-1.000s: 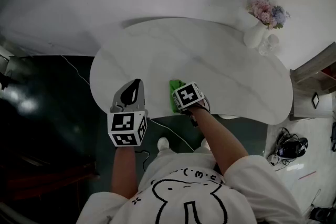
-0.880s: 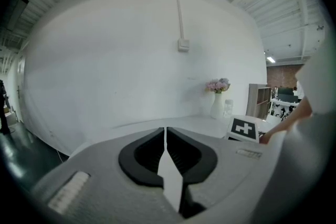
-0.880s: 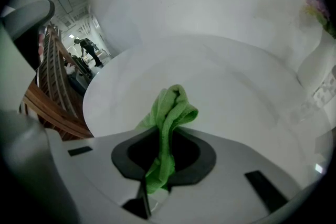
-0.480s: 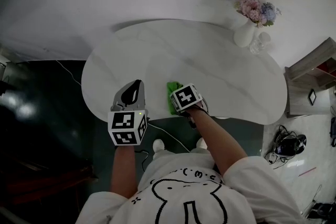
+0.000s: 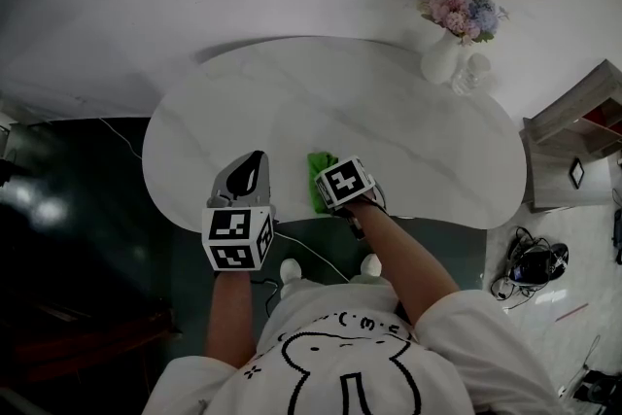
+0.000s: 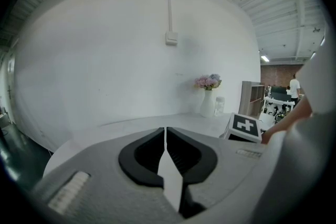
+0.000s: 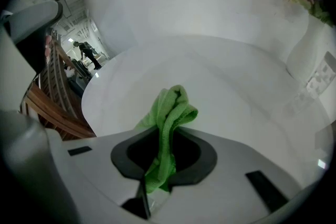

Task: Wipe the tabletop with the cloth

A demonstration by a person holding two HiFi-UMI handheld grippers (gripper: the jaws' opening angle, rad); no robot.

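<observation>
markings: black-and-white square patterns are seen on the marker cube of the left gripper (image 6: 166, 136) and on the one of the right gripper (image 7: 165, 139); a cartoon line drawing is printed on the white shirt (image 5: 340, 360). Nothing else legible tbh.

cloth: bright green cloth (image 7: 170, 113), fuzzy like microfibre, bunched into a thick fold. It's pinched in the right gripper, with the folded end poking out past the jaw tips and a short tail hanging back between them.

cloth location: lower centre of the head view, right at the near edge of the tabletop (image 5: 389, 112). Whether it's pressed onto the surface can't be told.

right gripper: jaws clamped on the cloth, pointed out across the table.

left gripper: jaws closed together, nothing held between them. It's held over the near edge of the table, just left of the right gripper in the head view.

tabletop: white, faintly veined like marble, with a rounded bean-like outline. A white vase (image 5: 440, 61) with pink and blue flowers (image 5: 457, 10) is set at the far right end, and a clear glass jar (image 5: 473, 73) is just beside it.

room: white wall behind the table, dark green floor (image 5: 78, 190) at the left of the frame, a shelf unit (image 5: 573, 126) at the right edge, and a tangle of cables (image 5: 530, 262) on the pale floor at the lower right. A small box (image 6: 170, 38) with a conduit running up is mounted on the wall.
</observation>
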